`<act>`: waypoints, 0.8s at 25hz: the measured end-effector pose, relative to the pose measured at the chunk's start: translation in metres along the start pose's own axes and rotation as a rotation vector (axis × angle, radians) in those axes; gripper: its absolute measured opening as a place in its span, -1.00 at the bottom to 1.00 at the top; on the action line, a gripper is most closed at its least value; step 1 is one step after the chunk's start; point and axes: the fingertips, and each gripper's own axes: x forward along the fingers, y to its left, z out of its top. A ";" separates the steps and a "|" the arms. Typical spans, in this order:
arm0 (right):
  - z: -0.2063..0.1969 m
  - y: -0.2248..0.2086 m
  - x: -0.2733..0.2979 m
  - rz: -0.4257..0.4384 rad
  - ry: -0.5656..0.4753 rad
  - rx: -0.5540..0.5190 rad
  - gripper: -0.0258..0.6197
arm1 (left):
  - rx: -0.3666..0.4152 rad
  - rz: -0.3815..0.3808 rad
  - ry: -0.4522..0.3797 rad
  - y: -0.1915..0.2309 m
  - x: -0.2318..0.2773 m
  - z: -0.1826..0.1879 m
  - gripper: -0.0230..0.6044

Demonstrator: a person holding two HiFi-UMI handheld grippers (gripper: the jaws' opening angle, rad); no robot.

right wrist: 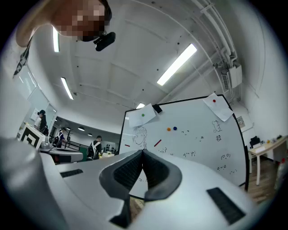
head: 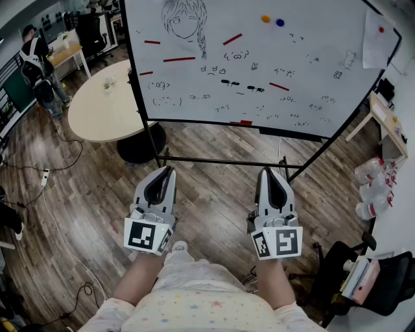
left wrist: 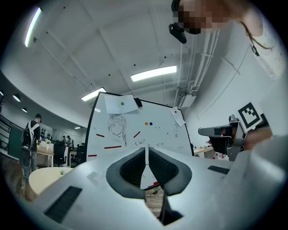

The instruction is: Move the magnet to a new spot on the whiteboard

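The whiteboard stands on a black frame ahead of me, covered in doodles and red strip magnets. A round orange magnet and a blue magnet sit side by side near its top. Both also show in the left gripper view, orange magnet, and in the right gripper view, orange magnet beside the blue one. My left gripper and right gripper are held side by side, well short of the board, tilted slightly upward. Each one's jaws meet at the tips, left gripper, right gripper, with nothing between them.
A round beige table stands left of the board, and a person with a backpack is further left. A sheet of paper hangs at the board's top right. Bottles, a side table and a black chair crowd the right.
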 end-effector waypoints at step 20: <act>-0.012 0.006 0.048 -0.072 0.023 0.050 -0.64 | -0.002 0.010 0.004 0.054 0.031 -0.002 -0.68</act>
